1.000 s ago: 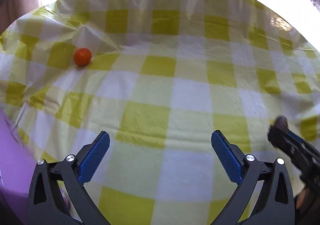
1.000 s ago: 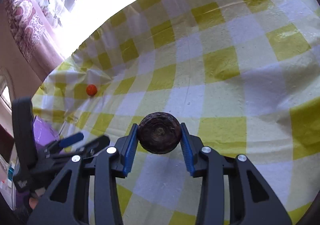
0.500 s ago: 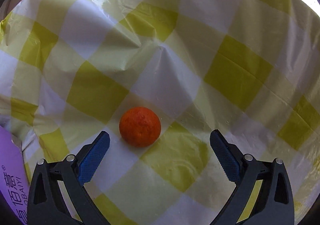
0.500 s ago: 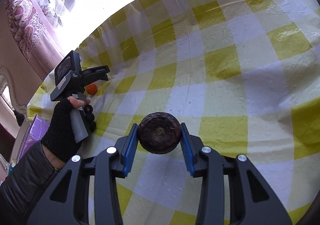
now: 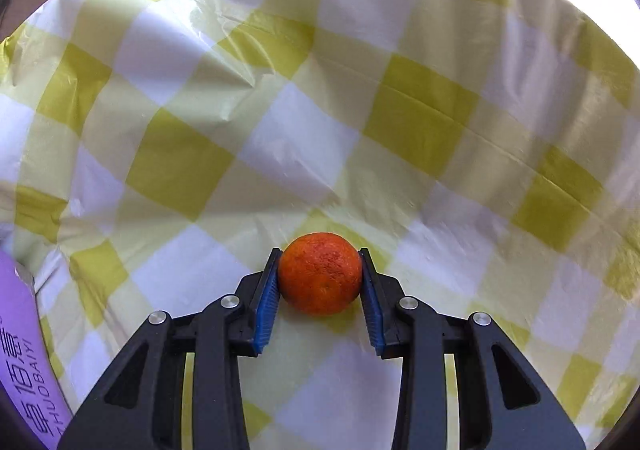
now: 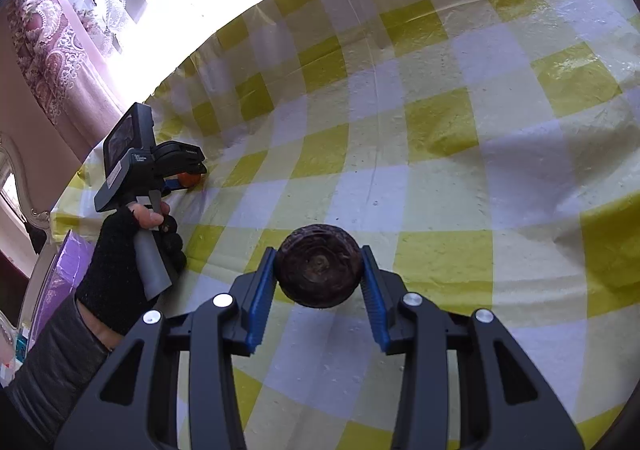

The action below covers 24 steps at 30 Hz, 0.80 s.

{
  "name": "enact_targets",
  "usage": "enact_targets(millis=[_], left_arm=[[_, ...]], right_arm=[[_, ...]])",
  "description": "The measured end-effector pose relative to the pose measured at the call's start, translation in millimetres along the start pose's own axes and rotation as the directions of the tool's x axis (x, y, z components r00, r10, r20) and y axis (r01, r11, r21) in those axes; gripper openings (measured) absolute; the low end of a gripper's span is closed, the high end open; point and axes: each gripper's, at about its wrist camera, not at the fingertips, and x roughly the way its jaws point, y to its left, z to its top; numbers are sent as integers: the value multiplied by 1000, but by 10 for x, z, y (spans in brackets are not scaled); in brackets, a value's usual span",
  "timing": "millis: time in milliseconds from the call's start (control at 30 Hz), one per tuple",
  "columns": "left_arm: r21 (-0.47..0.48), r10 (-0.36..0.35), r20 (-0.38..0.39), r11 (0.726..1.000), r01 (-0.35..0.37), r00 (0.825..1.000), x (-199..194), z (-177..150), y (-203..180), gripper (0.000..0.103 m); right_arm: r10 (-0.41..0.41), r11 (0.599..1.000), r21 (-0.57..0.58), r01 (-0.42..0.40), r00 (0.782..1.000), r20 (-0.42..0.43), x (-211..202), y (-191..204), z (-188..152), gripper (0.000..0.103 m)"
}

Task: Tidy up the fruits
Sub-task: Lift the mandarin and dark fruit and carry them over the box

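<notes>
My left gripper [image 5: 320,276] is shut on a small orange fruit [image 5: 320,272], which rests on the yellow-and-white checked tablecloth [image 5: 304,146]. In the right wrist view the left gripper [image 6: 188,180] sits at the table's far left with the orange fruit [image 6: 191,179] between its blue pads. My right gripper [image 6: 318,274] is shut on a dark brown round fruit [image 6: 318,270] and holds it a little above the cloth near the table's middle.
A purple package [image 5: 24,362] with printed lettering lies at the left table edge, also in the right wrist view [image 6: 60,270]. Patterned curtains [image 6: 60,22] hang behind the table's far left edge. The cloth is creased near the orange fruit.
My left gripper moved forward to the orange fruit and shut on it. My right gripper has kept still with the dark fruit.
</notes>
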Motion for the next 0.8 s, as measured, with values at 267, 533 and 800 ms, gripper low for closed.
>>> enact_targets(millis=[267, 533, 800], left_arm=[[226, -215, -22, 950, 214, 976, -803, -830, -183, 35], [329, -255, -95, 904, 272, 962, -1274, -1827, 89, 35], [331, -329, -39, 887, 323, 944, -1532, -2085, 387, 36]], right_arm=[[-10, 1000, 5, 10, 1000, -4, 9, -16, 9, 42], [-17, 1000, 6, 17, 1000, -16, 38, -16, 14, 42], [-35, 999, 2, 35, 999, -27, 68, -1, 18, 41]])
